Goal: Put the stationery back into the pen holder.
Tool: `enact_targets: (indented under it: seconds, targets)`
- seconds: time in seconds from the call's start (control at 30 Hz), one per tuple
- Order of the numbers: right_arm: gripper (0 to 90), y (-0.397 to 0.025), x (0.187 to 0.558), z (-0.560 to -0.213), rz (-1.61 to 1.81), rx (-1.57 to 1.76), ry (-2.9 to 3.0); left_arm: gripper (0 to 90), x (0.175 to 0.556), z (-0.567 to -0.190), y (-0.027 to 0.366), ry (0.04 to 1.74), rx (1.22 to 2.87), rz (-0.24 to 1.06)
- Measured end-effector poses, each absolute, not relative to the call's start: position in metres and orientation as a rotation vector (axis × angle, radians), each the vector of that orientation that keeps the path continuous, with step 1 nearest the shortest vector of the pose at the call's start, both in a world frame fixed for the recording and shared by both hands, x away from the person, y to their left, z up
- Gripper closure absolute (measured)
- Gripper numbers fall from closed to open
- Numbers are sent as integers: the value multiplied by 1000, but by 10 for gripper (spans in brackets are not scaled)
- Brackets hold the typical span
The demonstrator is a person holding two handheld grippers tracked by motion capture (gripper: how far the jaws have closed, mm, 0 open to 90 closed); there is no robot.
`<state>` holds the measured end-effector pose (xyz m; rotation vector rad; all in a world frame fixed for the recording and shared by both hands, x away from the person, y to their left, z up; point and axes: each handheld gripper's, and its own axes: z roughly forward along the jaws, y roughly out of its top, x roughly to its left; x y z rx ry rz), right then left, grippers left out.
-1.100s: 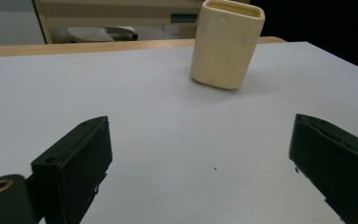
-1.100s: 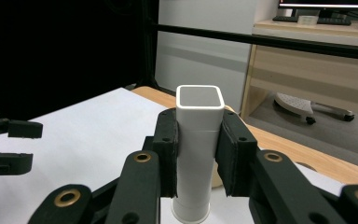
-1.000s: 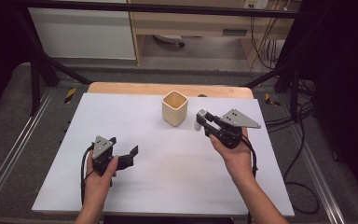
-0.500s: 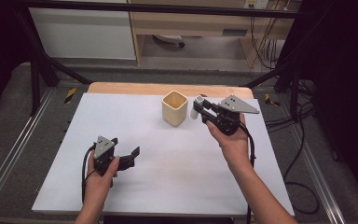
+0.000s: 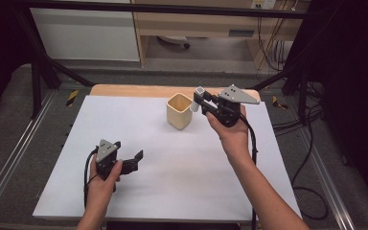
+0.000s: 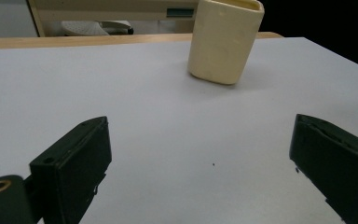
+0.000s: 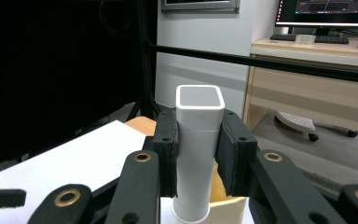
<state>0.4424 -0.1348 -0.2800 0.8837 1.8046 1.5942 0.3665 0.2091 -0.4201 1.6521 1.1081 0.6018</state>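
White and square in section, the hollow plastic tube stands upright, clamped between the pads of the right tool, its open top above them and its lower end just over the cream rounded-square plastic cup beneath. From above, the tube sits at the tip of the right tool, near the cup's far right rim. The step in hand looks like lowering the tube into the cup: I would centre it over the opening, keep it vertical, and let go only once its base is inside, or it may catch the rim and tip the cup. The left tool rests low on the white surface, jaws spread wide with nothing between them. Its own view shows the cup's outer wall and footing on the surface, whereas the right gripper view shows the grip itself.
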Motion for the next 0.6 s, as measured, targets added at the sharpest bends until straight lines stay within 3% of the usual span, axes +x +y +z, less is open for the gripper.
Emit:
enact_targets:
  seconds: [0.6]
  targets:
    - [710,-115,472,-280,1592,896,1786,56,364,-418,212,1109,1642,592]
